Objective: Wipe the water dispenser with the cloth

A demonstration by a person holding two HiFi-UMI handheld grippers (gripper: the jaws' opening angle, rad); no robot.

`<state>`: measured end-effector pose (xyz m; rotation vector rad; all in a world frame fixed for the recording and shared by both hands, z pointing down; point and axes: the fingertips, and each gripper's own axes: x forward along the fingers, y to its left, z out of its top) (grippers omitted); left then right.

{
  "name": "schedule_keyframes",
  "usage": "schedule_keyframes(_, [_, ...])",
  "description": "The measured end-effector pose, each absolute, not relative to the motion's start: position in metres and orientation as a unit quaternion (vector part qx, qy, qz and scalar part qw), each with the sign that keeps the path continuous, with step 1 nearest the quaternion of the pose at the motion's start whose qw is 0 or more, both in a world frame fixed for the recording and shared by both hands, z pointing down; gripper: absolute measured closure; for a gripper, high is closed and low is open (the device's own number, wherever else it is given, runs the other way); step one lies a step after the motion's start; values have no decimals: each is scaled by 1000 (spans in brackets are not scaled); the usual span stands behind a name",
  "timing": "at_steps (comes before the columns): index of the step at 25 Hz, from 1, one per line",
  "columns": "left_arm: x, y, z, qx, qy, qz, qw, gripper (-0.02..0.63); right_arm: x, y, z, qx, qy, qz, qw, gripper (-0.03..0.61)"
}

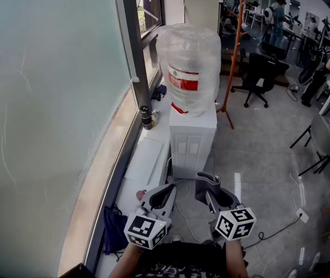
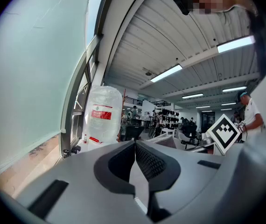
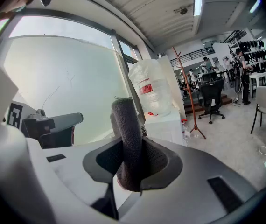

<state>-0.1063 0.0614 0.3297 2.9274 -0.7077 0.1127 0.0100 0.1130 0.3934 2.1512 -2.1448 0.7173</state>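
Note:
The white water dispenser (image 1: 193, 142) stands by the window with a clear bottle (image 1: 189, 68) bearing a red label on top; it also shows as the dispenser (image 3: 166, 121) and the bottle (image 2: 102, 114) in the gripper views. My right gripper (image 1: 206, 188) is shut on a folded dark grey cloth (image 3: 128, 139), which sticks up between its jaws (image 1: 206, 182). My left gripper (image 1: 168, 191) is shut with nothing in it, its jaws meeting at the tips (image 2: 135, 143). Both are held low, well short of the dispenser.
A frosted window (image 1: 49, 97) and its sill (image 1: 110, 161) run along the left. A small dark bottle (image 1: 146, 118) sits on the white ledge. An orange coat stand (image 1: 233, 51), a black office chair (image 1: 263, 74) and floor cables (image 1: 269, 230) lie to the right. People work in the background.

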Motion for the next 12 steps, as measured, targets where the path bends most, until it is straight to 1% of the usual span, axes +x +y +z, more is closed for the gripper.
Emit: schedule_keyframes(12, [-111, 57, 335, 968, -236, 44, 71, 595, 8, 113, 397, 696, -682, 227, 17, 465])
